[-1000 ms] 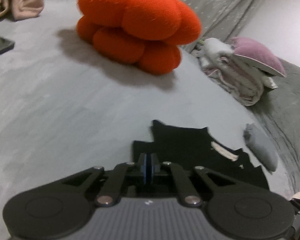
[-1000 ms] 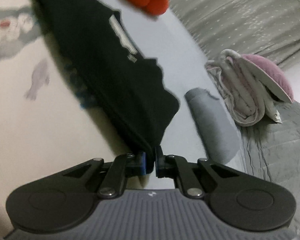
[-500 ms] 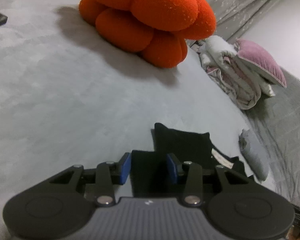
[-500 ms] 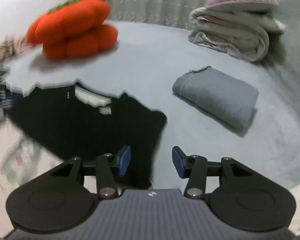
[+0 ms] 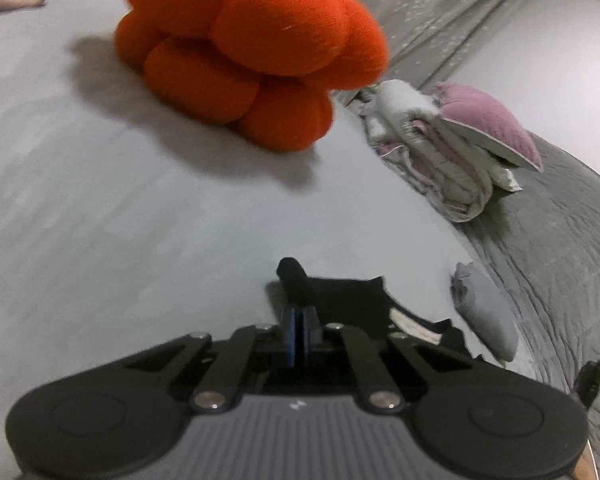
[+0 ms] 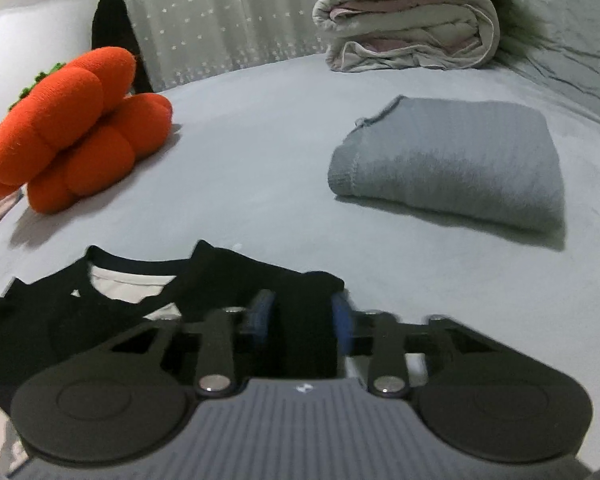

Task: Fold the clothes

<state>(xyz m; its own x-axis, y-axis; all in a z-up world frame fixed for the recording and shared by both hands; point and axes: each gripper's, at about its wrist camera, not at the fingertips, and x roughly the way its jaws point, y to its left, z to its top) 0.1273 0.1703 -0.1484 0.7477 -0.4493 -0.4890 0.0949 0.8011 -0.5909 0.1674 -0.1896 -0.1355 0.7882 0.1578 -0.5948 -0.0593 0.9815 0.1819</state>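
Left gripper (image 5: 300,330): blue pads pressed together, a pinch of the black garment (image 5: 340,300) caught between them, a small peak of cloth raised just past the tips.

Right gripper (image 6: 302,316): jaws closing, a gap seen between the pads, a fold of the black garment (image 6: 220,280) lying in that gap; firm contact cannot be told through the motion blur.

The black garment is spread flat at the near edge of the grey bed surface (image 6: 260,168), its neckline with pale inner lining turned up.

A folded grey garment (image 6: 452,164) is laid toward the right side of the bed, well apart from the black one. An orange plush pumpkin (image 6: 76,136) is set toward the far left. A stack of folded bedding (image 6: 412,36) is piled at the far edge, right of centre, a pink pillow (image 5: 488,120) resting on it.
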